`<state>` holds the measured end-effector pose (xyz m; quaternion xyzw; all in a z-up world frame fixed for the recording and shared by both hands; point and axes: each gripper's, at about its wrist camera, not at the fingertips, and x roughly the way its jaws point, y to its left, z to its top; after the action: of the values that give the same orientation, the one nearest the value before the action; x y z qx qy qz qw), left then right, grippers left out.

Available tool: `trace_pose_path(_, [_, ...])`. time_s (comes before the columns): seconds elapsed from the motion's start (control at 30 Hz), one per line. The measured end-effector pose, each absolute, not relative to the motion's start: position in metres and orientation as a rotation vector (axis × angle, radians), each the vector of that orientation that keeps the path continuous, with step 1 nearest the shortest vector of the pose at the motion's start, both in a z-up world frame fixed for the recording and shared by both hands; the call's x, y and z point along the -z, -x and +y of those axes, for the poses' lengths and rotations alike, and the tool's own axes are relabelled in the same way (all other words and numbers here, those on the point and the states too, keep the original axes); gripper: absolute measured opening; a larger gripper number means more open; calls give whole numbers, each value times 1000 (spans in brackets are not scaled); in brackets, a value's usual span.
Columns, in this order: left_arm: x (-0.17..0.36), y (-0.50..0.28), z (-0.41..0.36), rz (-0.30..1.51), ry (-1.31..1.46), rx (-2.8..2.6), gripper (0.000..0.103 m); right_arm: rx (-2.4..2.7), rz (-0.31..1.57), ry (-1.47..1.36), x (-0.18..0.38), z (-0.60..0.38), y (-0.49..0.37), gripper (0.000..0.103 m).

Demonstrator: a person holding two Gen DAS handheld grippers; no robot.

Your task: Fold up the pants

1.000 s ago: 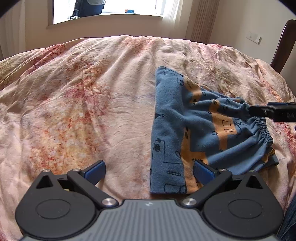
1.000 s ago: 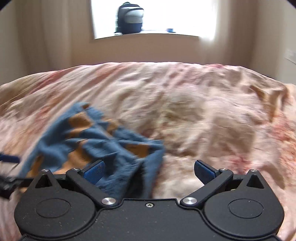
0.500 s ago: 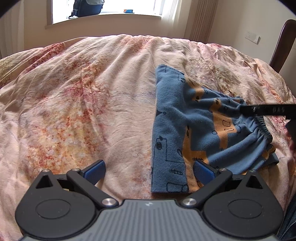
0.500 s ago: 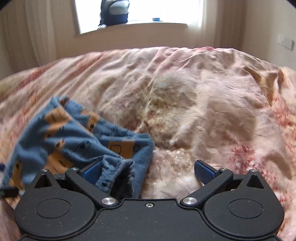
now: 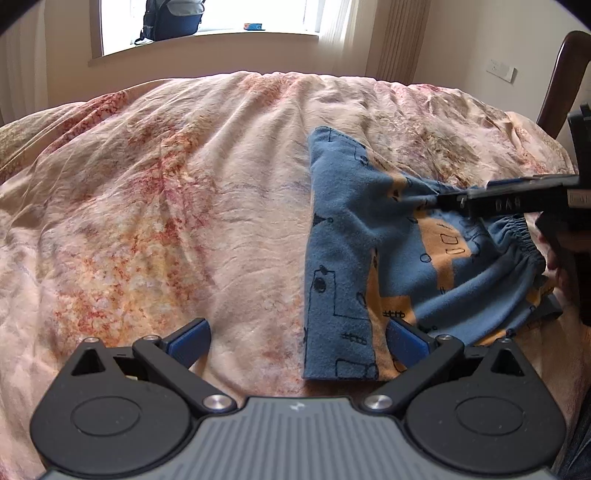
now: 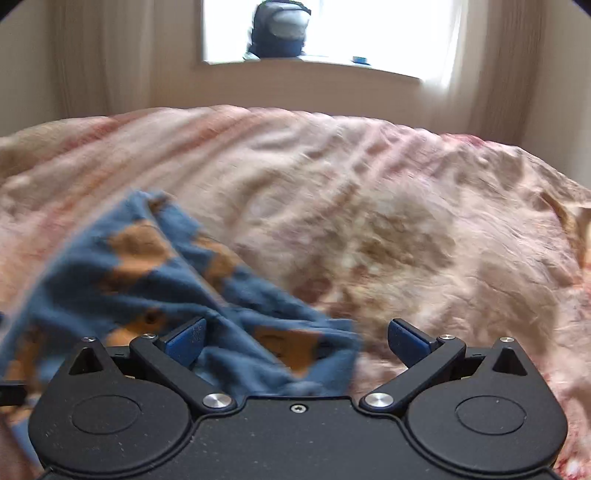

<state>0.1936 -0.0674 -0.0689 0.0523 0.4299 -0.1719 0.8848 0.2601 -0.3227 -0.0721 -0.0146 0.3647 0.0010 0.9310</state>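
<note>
Blue pants with orange patches [image 5: 343,266] lie folded on the bed, right of centre in the left wrist view, with the elastic waistband [image 5: 517,236] at the right. My left gripper [image 5: 299,338] is open just above the quilt, its right finger over the pants' near edge. My right gripper [image 5: 517,201] reaches in from the right, side-on, over the waistband area. In the blurred right wrist view the pants [image 6: 147,280] lie bunched at the lower left. There my right gripper [image 6: 297,339] is open, with cloth lying between its fingers, nearer the left one.
A pink and orange floral quilt [image 5: 166,184] covers the bed and is wrinkled all over. A dark backpack [image 5: 170,18] sits on the windowsill behind. A dark wooden chair back [image 5: 565,74] stands at the right edge, near a wall socket [image 5: 500,70].
My right gripper has slid further left over the waistband, and the cloth now lies deeper between its fingers. My left gripper has hardly moved.
</note>
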Motion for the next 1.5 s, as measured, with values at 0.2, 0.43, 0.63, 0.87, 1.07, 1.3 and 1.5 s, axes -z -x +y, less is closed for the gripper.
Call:
trace_pose_path(0.2, [48,-180,-68,796,-97,362,103,55,661,-125,52,-355,-242,102])
trace_pose_path(0.43, [52,-175,-85,774,-66,499,103,-54,785,-142,56,-354,-237,102])
trace_pose_path(0.63, [74,-172,-104,860,-152,483,103,-162,930,71,66,-332,-217,102])
trace_pose_path(0.87, [64,-155,-107,901,-274,522,103,-179,840,30,45,-347,-202,102])
trace_pose_path(1.07, [46,-177,-74,865,18,515,103,-143,755,-282,51,-378,-220,102])
trace_pose_path(1.3, [75,-205,-48,797,129,332,103,-114,813,-350,75,-383,-238,102])
trace_pose_path(1.5, [74,-203,-56,784,55,350,103,-146,798,-402,75,-384,-236,97])
